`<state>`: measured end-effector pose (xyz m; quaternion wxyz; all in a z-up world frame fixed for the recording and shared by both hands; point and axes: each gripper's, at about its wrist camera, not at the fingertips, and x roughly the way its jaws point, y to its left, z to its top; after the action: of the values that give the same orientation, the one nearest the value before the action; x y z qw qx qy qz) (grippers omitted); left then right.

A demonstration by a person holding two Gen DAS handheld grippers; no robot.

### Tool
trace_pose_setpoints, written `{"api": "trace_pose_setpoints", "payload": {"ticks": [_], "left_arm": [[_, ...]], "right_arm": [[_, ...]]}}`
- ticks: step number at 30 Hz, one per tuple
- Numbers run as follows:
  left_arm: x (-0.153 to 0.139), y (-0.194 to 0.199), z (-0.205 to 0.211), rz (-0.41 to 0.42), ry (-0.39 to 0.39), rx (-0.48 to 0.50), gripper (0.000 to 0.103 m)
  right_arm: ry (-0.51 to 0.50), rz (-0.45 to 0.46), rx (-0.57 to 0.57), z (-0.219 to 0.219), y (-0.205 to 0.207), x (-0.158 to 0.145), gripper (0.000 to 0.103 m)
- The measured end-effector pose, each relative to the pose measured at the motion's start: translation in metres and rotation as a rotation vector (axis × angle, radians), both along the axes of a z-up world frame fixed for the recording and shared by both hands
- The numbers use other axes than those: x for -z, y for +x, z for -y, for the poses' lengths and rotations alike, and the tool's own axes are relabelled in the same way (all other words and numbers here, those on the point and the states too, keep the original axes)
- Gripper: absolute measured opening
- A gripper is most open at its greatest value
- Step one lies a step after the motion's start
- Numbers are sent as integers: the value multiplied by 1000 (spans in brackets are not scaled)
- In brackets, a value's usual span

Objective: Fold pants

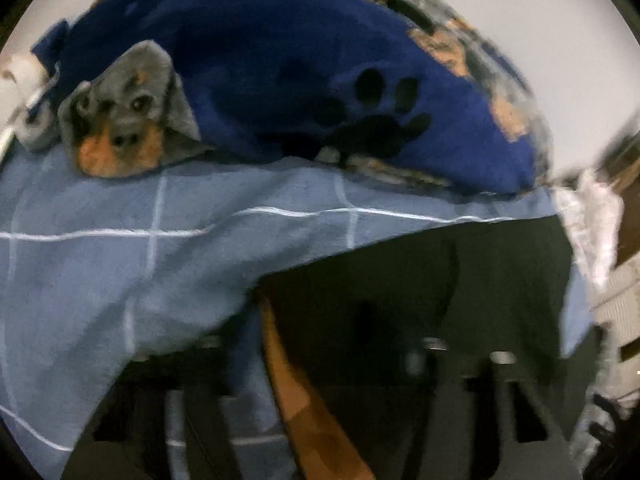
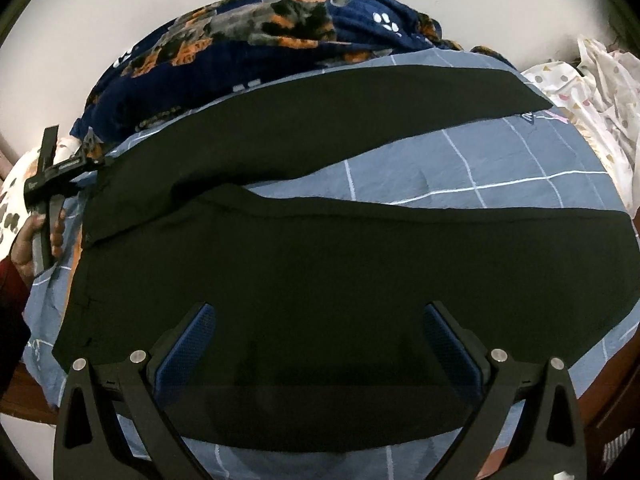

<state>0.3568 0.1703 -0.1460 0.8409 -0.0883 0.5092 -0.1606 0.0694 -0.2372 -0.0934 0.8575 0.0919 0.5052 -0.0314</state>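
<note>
Black pants lie spread flat on a blue checked sheet, with the two legs running off to the right. My right gripper hovers open over the near part of the pants, and its blue pads stand wide apart with nothing pinched. A hand holds my left gripper at the far left, by the pants' upper left corner. In the blurred left wrist view the left gripper sits over the pants' edge. Its dark fingers merge with the cloth, so its grip is unclear.
A dark blue blanket with dog and paw prints is heaped along the far side of the bed. White patterned cloth lies at the right. An orange-brown strip shows by the pants' left edge. The bed's wooden edge is near right.
</note>
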Motion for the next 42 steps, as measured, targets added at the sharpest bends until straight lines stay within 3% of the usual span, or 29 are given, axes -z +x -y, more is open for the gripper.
{"api": "trace_pose_setpoints", "payload": {"ticks": [1,3,5,7,12,18,23,28,36,38,39,42], "left_arm": [[0,2,-1,-2,14,-14,31],[-2,2,-9,3,-30,-37,12],[-7,-5,-17,25,-78,-68,10],[-16,-15,-14,66,-66,-72,9],[-55,-54,-3,194,-134,-72,9],[-97,-118,16,321,-176,-35,9],[-109,-178,26,343,-253,-23,9],[-104,-217,35,303,-311,-28,10],[-90,-236,36,247,-340,-67,11],[-88,-235,36,239,-333,-73,11],[-87,-235,36,232,-330,-74,11],[-87,-237,33,223,-313,-84,11]], "right_arm": [[-1,-1,-3,-1,1,0,102],[-2,1,-9,-3,2,0,102],[-1,9,-12,-3,4,-3,102],[10,26,-15,-2,8,-8,102],[119,60,-17,9,27,-21,103],[400,94,0,29,74,-30,103],[566,119,-27,30,129,-37,99],[701,81,-40,28,181,-31,74],[784,-69,56,27,236,17,63],[765,-81,57,26,244,23,40],[753,-84,50,25,245,24,10],[730,-61,24,21,236,20,8]]}}
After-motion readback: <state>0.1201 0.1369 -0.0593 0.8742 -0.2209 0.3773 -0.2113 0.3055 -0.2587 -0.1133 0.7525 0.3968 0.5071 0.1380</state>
